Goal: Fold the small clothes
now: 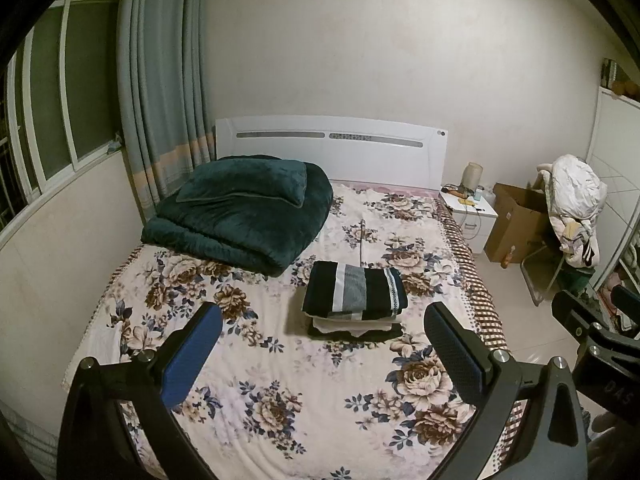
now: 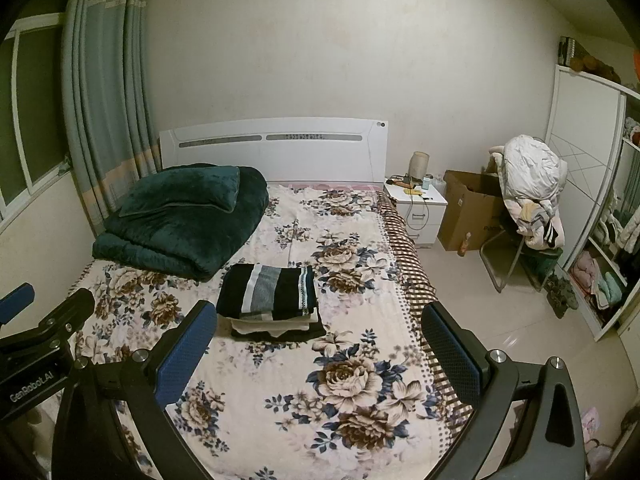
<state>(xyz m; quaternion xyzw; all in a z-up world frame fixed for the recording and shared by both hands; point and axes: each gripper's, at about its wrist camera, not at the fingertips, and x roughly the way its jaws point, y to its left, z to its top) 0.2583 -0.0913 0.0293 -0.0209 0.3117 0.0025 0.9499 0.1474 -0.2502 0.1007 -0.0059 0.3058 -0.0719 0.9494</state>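
Note:
A small stack of folded clothes [image 1: 354, 300] [image 2: 272, 300] lies in the middle of the floral bed sheet [image 1: 280, 380] [image 2: 352, 380]. Its top piece is black with white and grey stripes; white and dark pieces lie under it. My left gripper [image 1: 320, 344] is open and held well back from the stack, above the near part of the bed, nothing between its blue pads. My right gripper [image 2: 320, 344] is open too, empty, level with the left one and to its right. Each gripper shows at the edge of the other's view.
A folded dark green quilt with a pillow [image 1: 244, 216] [image 2: 184, 216] lies at the bed's far left by the white headboard [image 1: 332, 148]. A nightstand [image 2: 416, 204], cardboard box [image 2: 468, 208] and clothes-piled chair [image 2: 528, 200] stand right of the bed. A wardrobe [image 2: 600, 216] is far right.

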